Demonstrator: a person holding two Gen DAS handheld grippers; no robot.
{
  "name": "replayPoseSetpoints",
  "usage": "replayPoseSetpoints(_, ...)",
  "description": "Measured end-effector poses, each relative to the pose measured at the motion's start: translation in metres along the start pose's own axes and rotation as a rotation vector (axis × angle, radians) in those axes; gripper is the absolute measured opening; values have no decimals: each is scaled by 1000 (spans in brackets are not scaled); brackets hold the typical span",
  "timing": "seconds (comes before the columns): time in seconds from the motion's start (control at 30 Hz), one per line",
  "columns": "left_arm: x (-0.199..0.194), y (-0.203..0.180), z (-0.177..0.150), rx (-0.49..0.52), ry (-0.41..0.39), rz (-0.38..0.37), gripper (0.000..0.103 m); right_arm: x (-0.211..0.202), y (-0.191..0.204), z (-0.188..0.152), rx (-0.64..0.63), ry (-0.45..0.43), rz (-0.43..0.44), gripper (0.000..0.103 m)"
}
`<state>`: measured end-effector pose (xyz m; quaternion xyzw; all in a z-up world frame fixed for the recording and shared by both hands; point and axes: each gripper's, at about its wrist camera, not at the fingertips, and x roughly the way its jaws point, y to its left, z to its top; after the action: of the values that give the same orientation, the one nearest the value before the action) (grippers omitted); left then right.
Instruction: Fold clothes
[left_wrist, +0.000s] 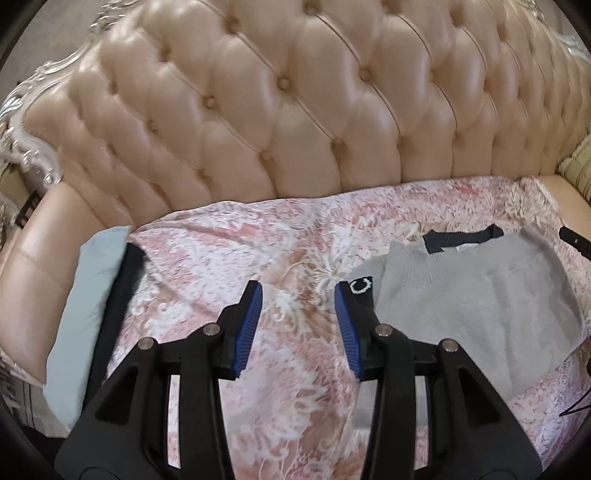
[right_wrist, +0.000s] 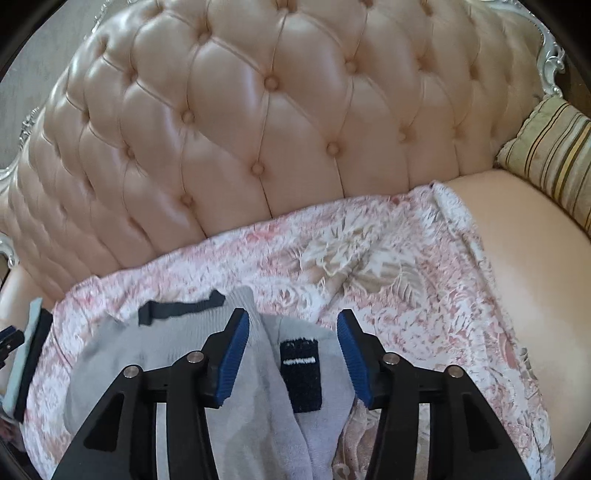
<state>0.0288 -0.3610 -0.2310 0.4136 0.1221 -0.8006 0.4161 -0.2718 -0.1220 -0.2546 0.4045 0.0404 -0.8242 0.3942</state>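
Both grippers, left gripper (left_wrist: 299, 325) and right gripper (right_wrist: 293, 354), hang open and empty over the blanket (left_wrist: 229, 258). Grey sweater (right_wrist: 236, 369) lies near the blanket's front edge; looks soft and floppy, so I'd pinch hem or shoulders.

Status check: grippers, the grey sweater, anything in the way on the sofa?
Left gripper open, empty, over the pink blanket. Right gripper open above the grey sweater, which lies partly folded. Folded light-blue garment at left; nothing blocking.
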Motion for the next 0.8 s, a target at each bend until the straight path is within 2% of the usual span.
replayPoseSetpoints(0.27,-25,-4,-16,-15,-14,-13,46,-12,12,-7,-34,-35,42,55)
replayPoseSetpoints(0.4,-34,-13,-17,-16,-32,-37,58,-12,12,-10,-37,-34,46,55)
replayPoseSetpoints(0.57,-39,-17,-17,-18,-40,-48,59,-13,13,-12,-44,-33,54,55)
replayPoseSetpoints(0.8,-37,-14,-23,-30,-95,-69,59,-13,15,-13,-50,-27,59,56)
